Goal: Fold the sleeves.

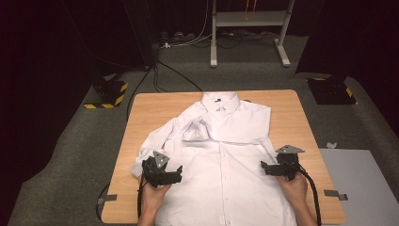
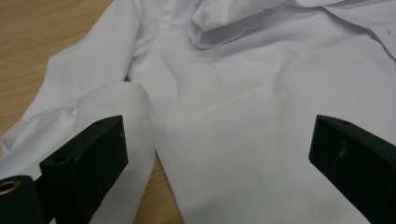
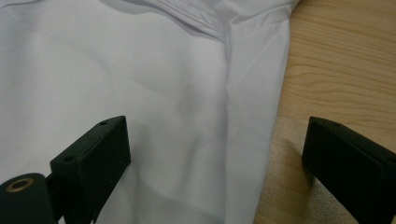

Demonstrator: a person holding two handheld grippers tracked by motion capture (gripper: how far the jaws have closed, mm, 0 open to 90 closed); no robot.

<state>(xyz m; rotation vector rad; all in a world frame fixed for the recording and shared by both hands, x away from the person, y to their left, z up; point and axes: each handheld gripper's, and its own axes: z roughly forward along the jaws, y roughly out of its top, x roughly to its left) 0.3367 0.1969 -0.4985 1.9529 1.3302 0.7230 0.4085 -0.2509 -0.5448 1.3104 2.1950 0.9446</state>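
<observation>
A white shirt (image 1: 226, 150) lies front up on the wooden table (image 1: 141, 117), collar at the far edge and buttons running down the middle toward the person. Its hem hangs just over the near edge of the table. One sleeve (image 1: 200, 129) is folded across the chest below the collar; on the shirt's other side the cloth is bunched in loose folds near the left gripper (image 1: 164, 172).

That left gripper sits over the shirt's lower side, held from below by the left hand (image 1: 153, 195). In the left gripper view its jaws stand wide apart above the shirt (image 2: 243, 116), gripping nothing, with a strip of table (image 2: 28, 42) showing beside the rumpled sleeve.

The right gripper (image 1: 275, 168) hovers at the shirt's opposite side seam, the right hand (image 1: 294, 186) behind it. Its jaws are also spread wide: one over the shirt (image 3: 140, 93), the other over bare table (image 3: 336, 70), the seam between them
</observation>
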